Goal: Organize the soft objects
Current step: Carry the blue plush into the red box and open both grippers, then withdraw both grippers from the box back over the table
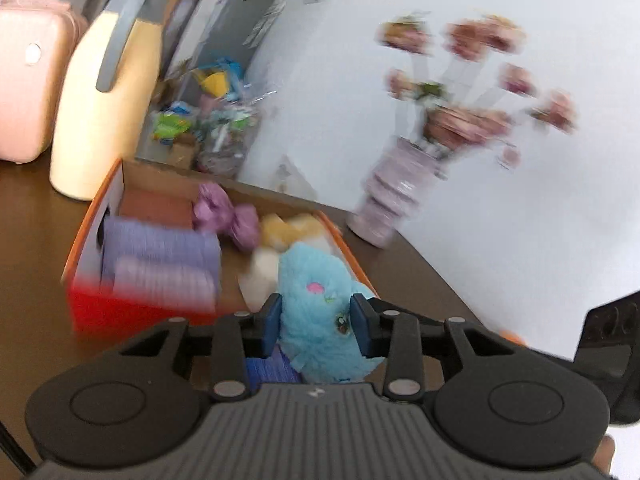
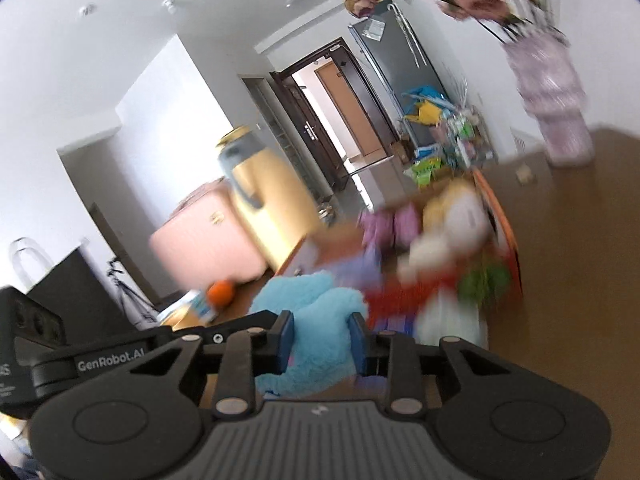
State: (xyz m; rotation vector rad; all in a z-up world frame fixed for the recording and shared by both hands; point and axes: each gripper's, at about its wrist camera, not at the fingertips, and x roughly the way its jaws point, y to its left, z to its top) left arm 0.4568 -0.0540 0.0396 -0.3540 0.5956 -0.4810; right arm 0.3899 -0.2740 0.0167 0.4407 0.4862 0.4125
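I hold one blue plush toy point(image 1: 320, 320) between both claws, in front of the near end of the cardboard box point(image 1: 132, 308) on the brown table point(image 1: 36, 232).

**Grip state.** The left gripper point(image 1: 316, 316) is pinched on the plush, its blue pads pressing the fur on both sides. The right gripper point(image 2: 320, 340) is likewise pinched on a fold of the same toy. Neither claw is fully pressed together; the stuffing fills the gap.

**Handling.** I judge the plush light, soft and compressible. It is not fragile, and the fur looks unlikely to slip. It will sag between two holds, so I take it by the thick body, not by a thin limb.

**Count, as far as blur allows.**
- Blue plush: one.
- Purple folded cloths point(image 1: 160, 264) in the box: two visible layers; I cannot tell if they are separate pieces.
- Purple bow-shaped soft item point(image 1: 224, 216): one.
- Yellow-and-white plush point(image 1: 288, 232): one.
- Box: one.
- Vase of flowers point(image 1: 392, 196): one.
- Cream jug point(image 1: 108, 104): one.
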